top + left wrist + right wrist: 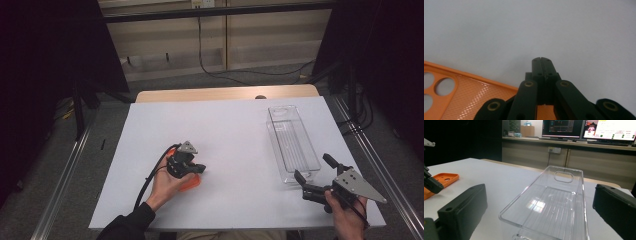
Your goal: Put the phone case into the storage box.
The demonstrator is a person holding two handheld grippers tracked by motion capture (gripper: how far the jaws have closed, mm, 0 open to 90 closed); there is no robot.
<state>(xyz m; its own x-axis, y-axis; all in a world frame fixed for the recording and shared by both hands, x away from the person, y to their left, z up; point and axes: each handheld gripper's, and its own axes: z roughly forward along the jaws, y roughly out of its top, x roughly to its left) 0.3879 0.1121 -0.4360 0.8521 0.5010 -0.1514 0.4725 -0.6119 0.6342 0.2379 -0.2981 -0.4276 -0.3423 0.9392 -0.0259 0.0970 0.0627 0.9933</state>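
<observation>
Your left gripper (199, 168), jaws pressed together on nothing, hangs low over the orange phone case (469, 93) lying flat on the white table (230, 135), seemingly lining up a pickup, while your right gripper (314, 172) waits spread wide at the clear plastic bin's (292, 142) near end.

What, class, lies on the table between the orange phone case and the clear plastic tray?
Nothing visible. The orange phone case lies under the left tool, whose jaws are shut. Bare white table stretches from it to the clear tray. The right tool, jaws open, sits at the tray's near end.
</observation>
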